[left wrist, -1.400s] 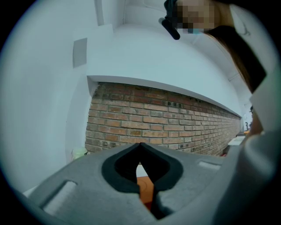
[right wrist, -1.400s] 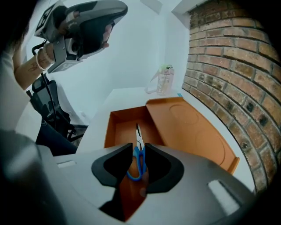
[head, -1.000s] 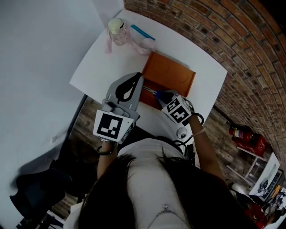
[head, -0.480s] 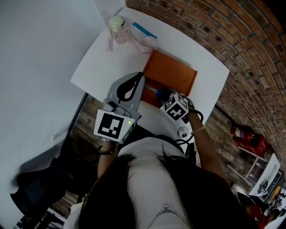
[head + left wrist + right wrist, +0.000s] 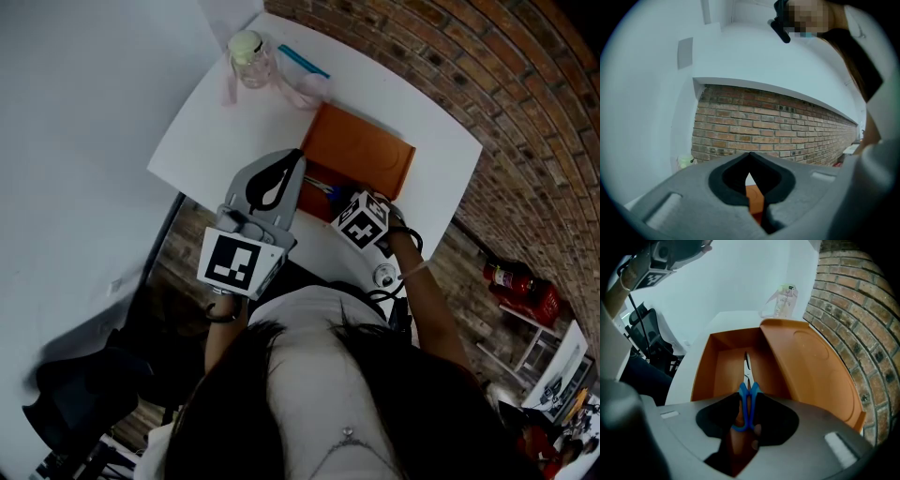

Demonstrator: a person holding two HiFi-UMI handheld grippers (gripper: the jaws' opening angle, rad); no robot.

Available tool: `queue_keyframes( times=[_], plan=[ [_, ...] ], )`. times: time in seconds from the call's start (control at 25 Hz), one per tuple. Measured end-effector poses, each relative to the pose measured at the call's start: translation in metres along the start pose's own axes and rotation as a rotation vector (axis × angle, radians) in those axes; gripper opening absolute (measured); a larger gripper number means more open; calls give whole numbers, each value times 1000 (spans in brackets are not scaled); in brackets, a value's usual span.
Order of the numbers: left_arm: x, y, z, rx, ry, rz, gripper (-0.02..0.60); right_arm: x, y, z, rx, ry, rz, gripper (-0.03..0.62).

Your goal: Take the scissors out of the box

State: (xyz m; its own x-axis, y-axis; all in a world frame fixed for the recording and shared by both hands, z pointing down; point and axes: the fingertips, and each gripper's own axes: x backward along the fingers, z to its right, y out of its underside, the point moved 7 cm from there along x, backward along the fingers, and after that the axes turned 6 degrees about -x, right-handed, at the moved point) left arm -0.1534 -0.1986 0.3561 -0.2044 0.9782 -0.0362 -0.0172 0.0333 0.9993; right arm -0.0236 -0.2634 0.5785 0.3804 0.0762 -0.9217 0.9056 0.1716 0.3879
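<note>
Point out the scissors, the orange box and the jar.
scissors [image 5: 748, 390]: right gripper view, where the blue handles meet the blades.
orange box [image 5: 704, 373]: right gripper view, inner left wall.
jar [image 5: 246, 49]: head view, pale lid.

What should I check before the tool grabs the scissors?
1. Lid open: ok, it leans off the orange box.
2. Scissors easy to reach: ok, they lie on the box floor.
3. Right tool lined up: ok, its jaws have just been opening and the blue handles sit between them.
4. Pads pressing on the handles: cannot tell.
5. Left tool not busy: ok, shut and empty.
</note>
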Motion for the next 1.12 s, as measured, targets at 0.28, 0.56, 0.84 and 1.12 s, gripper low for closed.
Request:
queue_keyframes(
  times=[0.28, 0.56, 0.84, 1.12],
  plan=[
    [1, 2, 0, 5, 3, 2, 0, -2, -1, -1, -32, 23, -28, 141],
    [0, 1, 3, 2, 18, 6, 0, -3, 0, 0, -49, 26, -54, 143],
    [2, 5, 2, 1, 17, -18, 0, -5, -1, 0, -71, 11, -76, 137],
    [0, 2, 3, 7, 21, 3, 0, -4, -5, 1, -66, 9, -65, 133]
  ],
)
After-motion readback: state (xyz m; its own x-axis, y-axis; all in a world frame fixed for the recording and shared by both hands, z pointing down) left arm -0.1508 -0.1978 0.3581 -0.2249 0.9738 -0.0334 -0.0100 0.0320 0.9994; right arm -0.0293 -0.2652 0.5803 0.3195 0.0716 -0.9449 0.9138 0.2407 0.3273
